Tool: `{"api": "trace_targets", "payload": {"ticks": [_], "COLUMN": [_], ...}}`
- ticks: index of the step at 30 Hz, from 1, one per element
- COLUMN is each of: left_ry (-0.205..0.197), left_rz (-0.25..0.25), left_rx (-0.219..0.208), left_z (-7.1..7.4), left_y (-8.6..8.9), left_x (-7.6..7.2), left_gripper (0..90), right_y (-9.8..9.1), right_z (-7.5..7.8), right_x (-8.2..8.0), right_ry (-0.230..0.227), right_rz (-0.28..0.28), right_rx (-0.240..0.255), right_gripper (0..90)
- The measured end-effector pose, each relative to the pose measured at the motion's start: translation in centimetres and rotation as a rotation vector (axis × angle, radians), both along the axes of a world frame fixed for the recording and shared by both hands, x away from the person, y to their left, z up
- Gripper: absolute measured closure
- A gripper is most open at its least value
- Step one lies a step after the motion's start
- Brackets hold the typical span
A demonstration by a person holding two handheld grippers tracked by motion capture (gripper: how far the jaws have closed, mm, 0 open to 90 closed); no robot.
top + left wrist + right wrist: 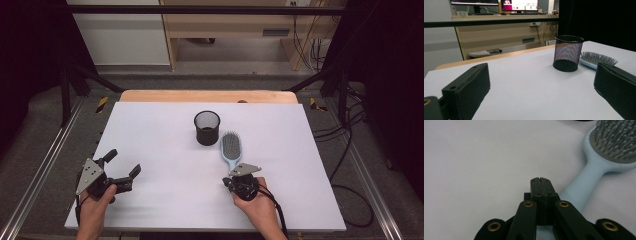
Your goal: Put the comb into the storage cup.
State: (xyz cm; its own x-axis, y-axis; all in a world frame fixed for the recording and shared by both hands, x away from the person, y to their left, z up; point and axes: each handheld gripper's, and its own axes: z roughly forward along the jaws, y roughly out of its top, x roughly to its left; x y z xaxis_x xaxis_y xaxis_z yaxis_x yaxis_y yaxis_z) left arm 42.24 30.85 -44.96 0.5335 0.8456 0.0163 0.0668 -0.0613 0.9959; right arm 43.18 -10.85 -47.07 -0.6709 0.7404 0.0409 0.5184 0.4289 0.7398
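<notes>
Nearest the camera in the high view, the person's right hand (257,205) holds the right tongs (239,176) at the near side of the white tabletop (165,170); in the right gripper view these tongs (541,181) have their two black jaws pressed flat together with nothing between them, the tips resting just above the tabletop. The handle of the light-blue plastic hairbrush with grey bristle pad (596,167) passes just beside and under the shut jaws on their right, and I cannot tell whether it touches them. At much the same depth, well to the left of the hairbrush, the left hand (95,207) holds the left tongs (123,163), whose jaws stand wide apart and hold nothing; in the left gripper view they (541,82) frame bare tabletop. Farther back, the hairbrush (230,148) lies flat with bristles up, its handle pointing toward the right tongs and its head away from the person. Just beyond and left of the brush head stands the black wire-mesh cylindrical cup (207,127), upright, close beside the hairbrush; whether they touch cannot be told. Behind the cup the pale wooden edge (207,96) of the table shows past the white surface.
</notes>
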Motion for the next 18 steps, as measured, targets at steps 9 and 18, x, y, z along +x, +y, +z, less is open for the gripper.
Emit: {"api": "trace_targets", "payload": {"ticks": [9,18], "left_ry": [0.006,0.008], "left_rz": [-0.005,-0.002], "left_rx": [-0.001,-0.007], "left_z": [0.0,0.0], "left_y": [0.0,0.2], "left_x": [0.0,0.0], "left_gripper": [0.7,0.7], "right_y": [0.6,-0.7], "right_z": [0.3,-0.1], "right_x": [0.0,0.2], "right_ry": [0.018,0.04], "right_rz": [0.001,-0.026], "right_rx": [-0.101,-0.129], "right_gripper": [90.0,90.0]}}
